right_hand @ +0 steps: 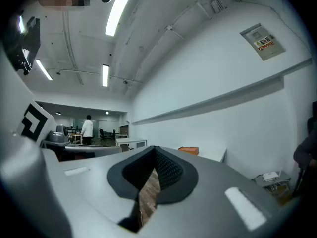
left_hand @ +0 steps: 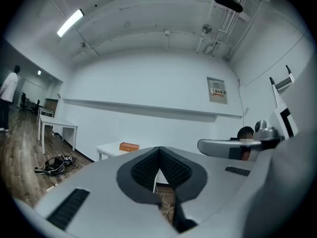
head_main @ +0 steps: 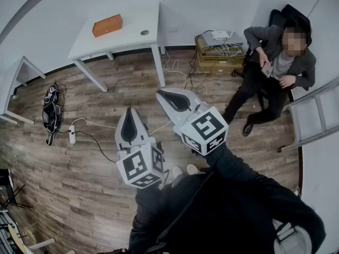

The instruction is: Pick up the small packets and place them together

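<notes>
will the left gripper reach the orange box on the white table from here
Probably not yet: the orange box lies on the white table, across a stretch of wooden floor from the left gripper. Nothing blocks the way; it's just far.

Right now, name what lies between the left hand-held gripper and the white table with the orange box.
The head view shows only bare wood floor between the left hand-held gripper and the white table.

Above the wood floor (head_main: 95, 99) hang left claw (head_main: 130, 110) and right claw (head_main: 161, 94) — beyond, a white table (head_main: 135, 16) bears an orange box (head_main: 107, 25)
</notes>
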A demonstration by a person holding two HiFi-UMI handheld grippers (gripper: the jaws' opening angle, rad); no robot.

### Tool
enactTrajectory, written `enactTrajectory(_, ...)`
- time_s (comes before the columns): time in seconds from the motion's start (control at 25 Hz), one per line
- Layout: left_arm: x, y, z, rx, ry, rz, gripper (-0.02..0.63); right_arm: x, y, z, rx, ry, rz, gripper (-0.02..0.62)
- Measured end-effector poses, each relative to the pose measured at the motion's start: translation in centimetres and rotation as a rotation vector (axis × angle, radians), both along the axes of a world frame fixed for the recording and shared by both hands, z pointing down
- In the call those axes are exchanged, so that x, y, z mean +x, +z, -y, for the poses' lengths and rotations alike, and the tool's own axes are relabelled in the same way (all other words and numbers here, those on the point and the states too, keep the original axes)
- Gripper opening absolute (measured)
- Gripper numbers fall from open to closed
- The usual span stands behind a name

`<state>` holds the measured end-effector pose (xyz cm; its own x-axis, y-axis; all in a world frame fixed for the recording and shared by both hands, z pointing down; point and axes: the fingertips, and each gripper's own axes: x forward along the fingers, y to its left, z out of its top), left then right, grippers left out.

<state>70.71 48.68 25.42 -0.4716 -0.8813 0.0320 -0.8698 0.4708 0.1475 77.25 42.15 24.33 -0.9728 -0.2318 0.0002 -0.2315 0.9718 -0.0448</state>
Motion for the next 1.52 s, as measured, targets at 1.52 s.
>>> enactTrajectory(1.52,-3.6,2.0,-0.8,-0.001,-0.028,-0.061,-0.002,-4.5,1.6,-1.0,-0.039,-0.054,0.01,0.002)
